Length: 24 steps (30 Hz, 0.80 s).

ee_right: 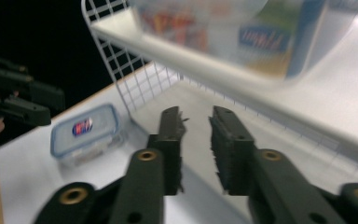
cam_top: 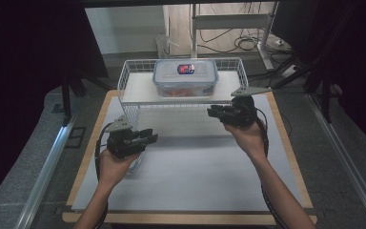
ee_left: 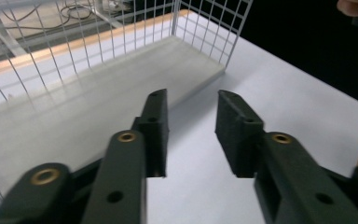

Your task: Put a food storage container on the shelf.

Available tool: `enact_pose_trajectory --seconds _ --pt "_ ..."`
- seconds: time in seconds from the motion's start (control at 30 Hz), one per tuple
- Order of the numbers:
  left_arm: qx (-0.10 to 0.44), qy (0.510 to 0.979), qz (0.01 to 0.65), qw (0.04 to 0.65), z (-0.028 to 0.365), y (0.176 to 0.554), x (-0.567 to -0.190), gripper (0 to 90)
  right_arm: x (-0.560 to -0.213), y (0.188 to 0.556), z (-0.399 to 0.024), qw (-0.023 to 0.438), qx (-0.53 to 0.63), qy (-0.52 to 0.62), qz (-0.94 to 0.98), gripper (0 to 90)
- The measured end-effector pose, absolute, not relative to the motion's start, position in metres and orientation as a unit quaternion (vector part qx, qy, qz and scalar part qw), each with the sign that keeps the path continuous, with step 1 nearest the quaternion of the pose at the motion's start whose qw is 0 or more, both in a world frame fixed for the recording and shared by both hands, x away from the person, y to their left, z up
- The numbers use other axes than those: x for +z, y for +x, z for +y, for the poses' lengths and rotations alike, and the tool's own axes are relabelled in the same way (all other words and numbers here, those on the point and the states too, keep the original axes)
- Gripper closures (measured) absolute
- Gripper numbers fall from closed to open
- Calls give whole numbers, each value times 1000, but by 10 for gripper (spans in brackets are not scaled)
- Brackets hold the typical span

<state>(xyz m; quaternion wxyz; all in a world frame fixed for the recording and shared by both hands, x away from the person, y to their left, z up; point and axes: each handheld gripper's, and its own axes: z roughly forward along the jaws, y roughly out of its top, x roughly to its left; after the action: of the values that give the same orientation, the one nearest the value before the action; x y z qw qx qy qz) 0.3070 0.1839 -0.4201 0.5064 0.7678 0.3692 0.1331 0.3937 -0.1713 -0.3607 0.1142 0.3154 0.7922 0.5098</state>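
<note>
Food container [cam_top: 186, 77]: clear plastic box, blue-rimmed snap lid with red-and-blue label, reddish contents; sits on white wire shelf [cam_top: 138, 86] at worktop [cam_top: 195, 162] rear. Smaller matching container [ee_right: 85, 133] lies on worktop. Left claw [cam_top: 150, 137] and right claw [cam_top: 213, 112] both spread, pinching nothing.

Overhead view, two close gripper views

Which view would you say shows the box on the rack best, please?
The high view: the box sits whole on top of the rack, with lid, label and clips clear. The right gripper view catches the box from the side, blurred and cut off at the top edge. The left gripper view looks at the rack and its mesh.
</note>
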Motion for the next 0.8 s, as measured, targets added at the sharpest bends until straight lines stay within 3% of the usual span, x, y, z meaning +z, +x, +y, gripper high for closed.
enact_pose_trajectory --seconds 0.1,0.43,0.8 --pt "140 773 365 500 179 298 -428 542 -370 379 -174 123 498 307 801 601" --pt "151 791 355 475 167 282 -446 300 -398 346 -188 138 493 307 802 371" --pt "135 793 352 479 162 260 -471 152 -430 321 -203 157 480 320 801 202"
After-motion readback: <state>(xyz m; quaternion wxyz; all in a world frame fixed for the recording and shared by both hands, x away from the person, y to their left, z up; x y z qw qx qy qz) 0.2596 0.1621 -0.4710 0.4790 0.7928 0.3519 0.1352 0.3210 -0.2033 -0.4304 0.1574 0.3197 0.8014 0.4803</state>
